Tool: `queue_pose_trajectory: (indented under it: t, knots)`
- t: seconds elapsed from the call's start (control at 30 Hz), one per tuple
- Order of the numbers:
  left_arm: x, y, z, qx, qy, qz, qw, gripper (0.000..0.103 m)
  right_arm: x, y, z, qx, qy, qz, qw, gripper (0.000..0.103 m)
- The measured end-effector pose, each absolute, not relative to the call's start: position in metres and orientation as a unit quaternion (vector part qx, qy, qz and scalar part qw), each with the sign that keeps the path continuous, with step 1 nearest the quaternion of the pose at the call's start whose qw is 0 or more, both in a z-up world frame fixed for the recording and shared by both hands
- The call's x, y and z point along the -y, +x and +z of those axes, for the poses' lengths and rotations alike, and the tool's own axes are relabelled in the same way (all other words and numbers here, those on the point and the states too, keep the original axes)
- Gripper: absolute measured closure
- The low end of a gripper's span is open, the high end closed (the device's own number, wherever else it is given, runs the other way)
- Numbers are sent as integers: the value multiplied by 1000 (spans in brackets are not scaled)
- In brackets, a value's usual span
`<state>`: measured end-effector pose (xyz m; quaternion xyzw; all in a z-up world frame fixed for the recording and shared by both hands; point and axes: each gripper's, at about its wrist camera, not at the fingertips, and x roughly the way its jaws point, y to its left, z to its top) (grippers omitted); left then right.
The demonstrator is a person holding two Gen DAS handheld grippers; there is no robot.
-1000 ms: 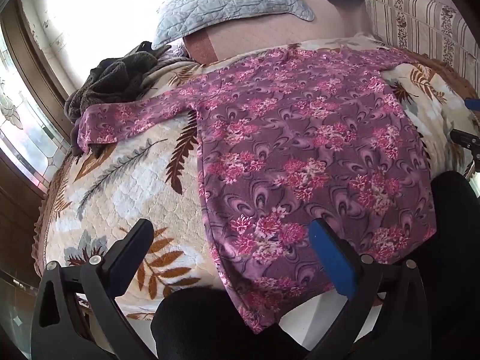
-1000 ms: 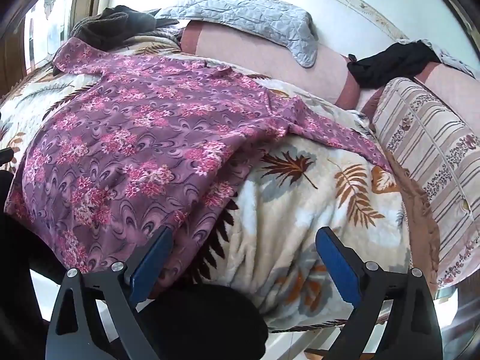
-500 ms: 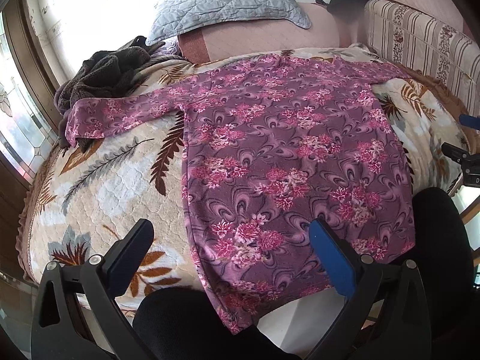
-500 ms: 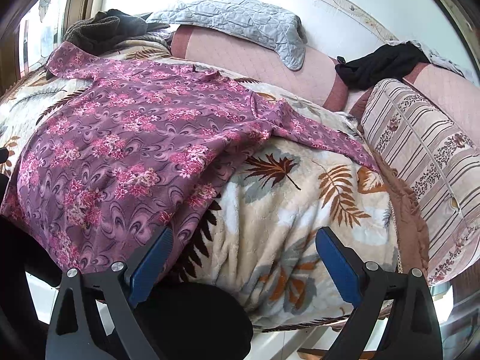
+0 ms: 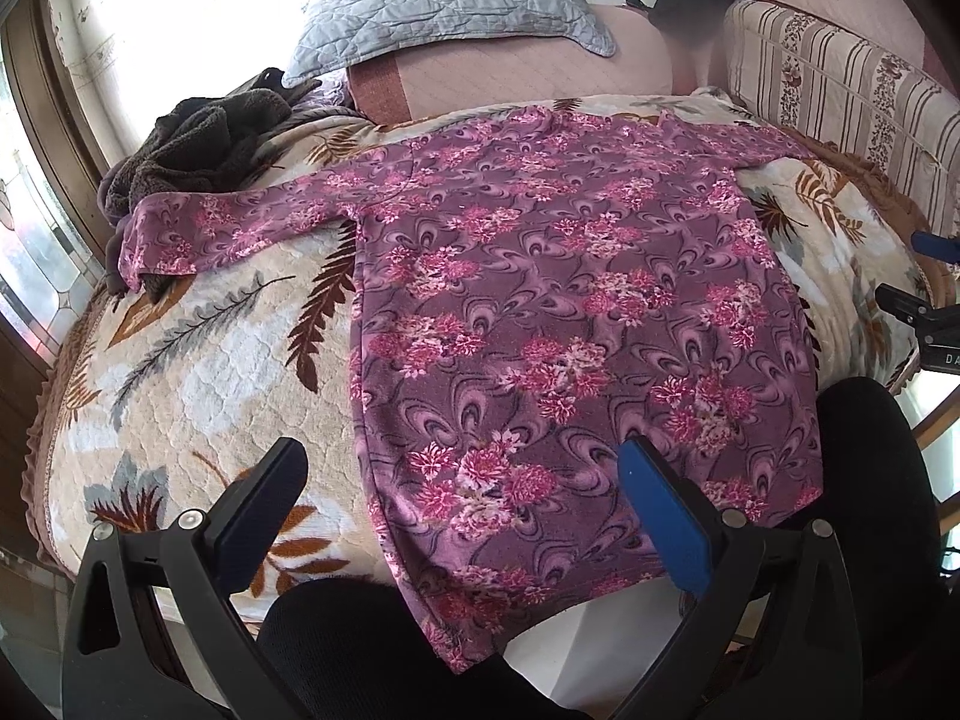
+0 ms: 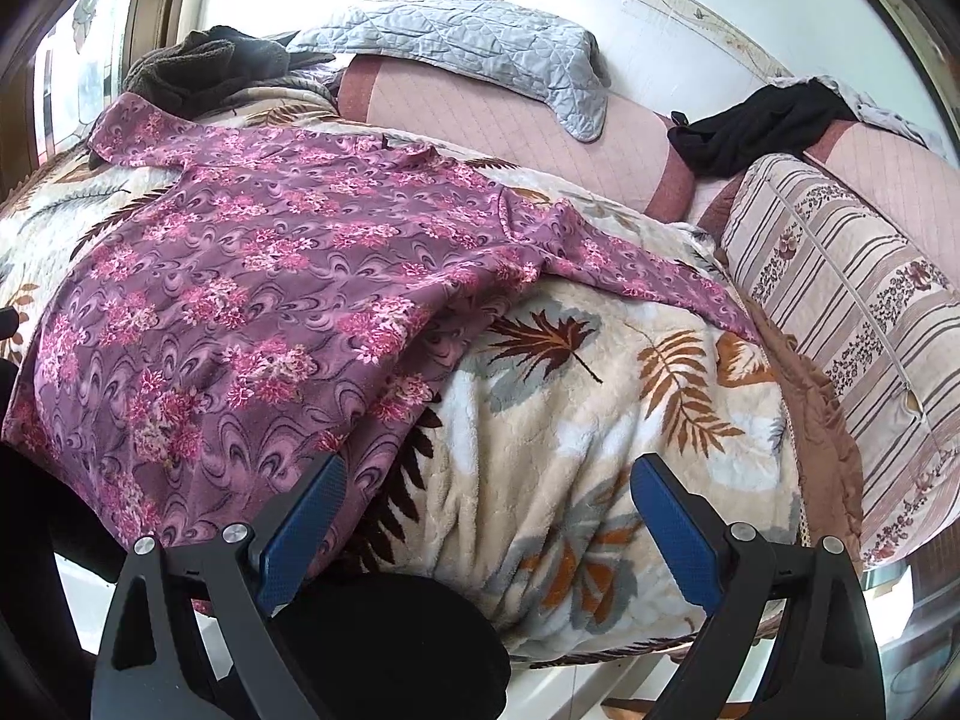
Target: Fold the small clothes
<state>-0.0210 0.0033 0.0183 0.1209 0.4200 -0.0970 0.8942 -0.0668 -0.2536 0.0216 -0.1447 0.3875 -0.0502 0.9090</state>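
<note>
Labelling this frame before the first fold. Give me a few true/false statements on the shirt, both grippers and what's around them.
1. The purple floral shirt lies spread flat on the leaf-print blanket. True.
2. The left gripper is clamped on the shirt's hem. False: it is open and holds nothing.
3. The right gripper is open and empty. True.
4. Both sleeves are folded across the chest. False: they lie stretched out to the sides.
5. A dark grey garment lies bunched near one sleeve's cuff. True.
</note>
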Motion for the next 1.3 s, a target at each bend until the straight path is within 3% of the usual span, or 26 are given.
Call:
queue_pose_trajectory:
  t: [0.8, 0.93, 1.17, 1.3]
  knots:
    - [-12, -7, 9, -443, 96, -109, 885, 0, 252, -50, 17, -409, -140, -37, 901, 8]
    - [-16, -3, 8, -447, 89, -106, 884, 0, 257, -48, 16, -418, -118, -22, 901, 18]
    - [-36, 10, 6, -457, 74, -74, 883, 0, 269, -42, 3, -445, -67, -10, 893, 20]
    - [-62, 23, -5, -485, 55, -19, 873, 0, 274, -37, -18, -483, -19, 22, 875, 29]
